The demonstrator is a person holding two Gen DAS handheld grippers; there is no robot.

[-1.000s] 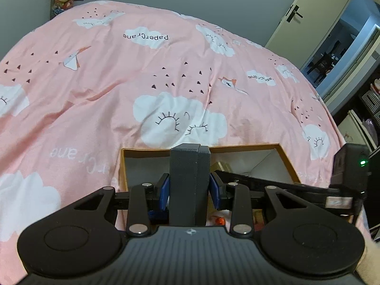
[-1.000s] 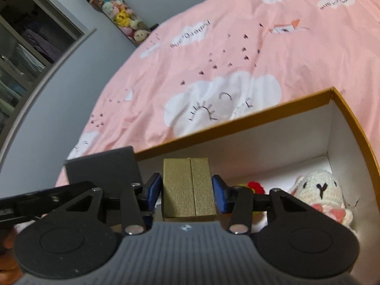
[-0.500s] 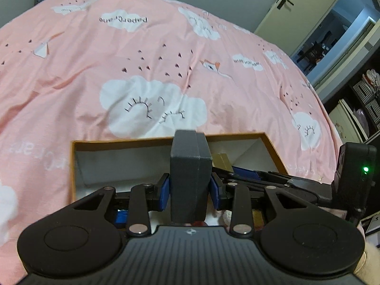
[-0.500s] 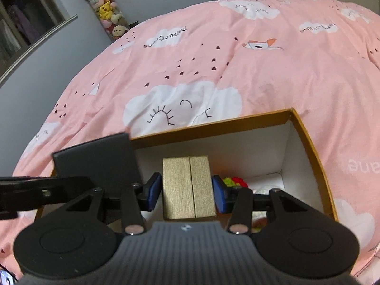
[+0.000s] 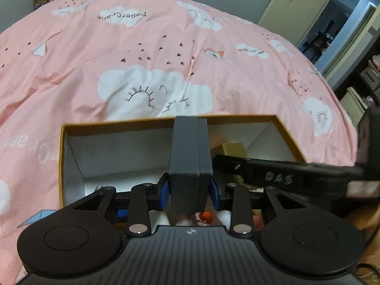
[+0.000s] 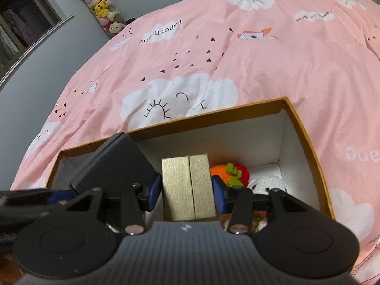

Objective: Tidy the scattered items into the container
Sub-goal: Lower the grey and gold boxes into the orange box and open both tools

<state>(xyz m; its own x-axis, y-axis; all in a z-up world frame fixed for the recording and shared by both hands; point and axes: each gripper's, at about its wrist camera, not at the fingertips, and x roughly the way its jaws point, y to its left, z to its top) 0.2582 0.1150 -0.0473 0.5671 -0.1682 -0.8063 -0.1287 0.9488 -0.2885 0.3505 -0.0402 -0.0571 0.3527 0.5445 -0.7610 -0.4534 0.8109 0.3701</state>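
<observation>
An open cardboard box with an orange rim [image 5: 62, 142] [image 6: 299, 123] and white inside lies on the pink bed. My left gripper [image 5: 190, 194] is shut on a dark grey box [image 5: 190, 152], held upright over the cardboard box. My right gripper [image 6: 187, 196] is shut on a gold box [image 6: 187, 187], also over the cardboard box. The grey box shows at the left of the right wrist view [image 6: 114, 163], the gold box behind the grey one in the left wrist view [image 5: 234, 149]. Knitted toys, orange, green and red [image 6: 228, 169], and a white one [image 6: 268, 182], lie inside.
The pink cloud-print duvet [image 5: 152, 54] surrounds the box on all sides. A small red bead [image 5: 206, 216] lies in the box under my left gripper. Stuffed toys [image 6: 104, 7] hang at the far wall. A door [image 5: 296, 2] stands at the right.
Both grippers have lowered further into the cardboard box with their boxes still held. The grey box now leans more in the right wrist view.
</observation>
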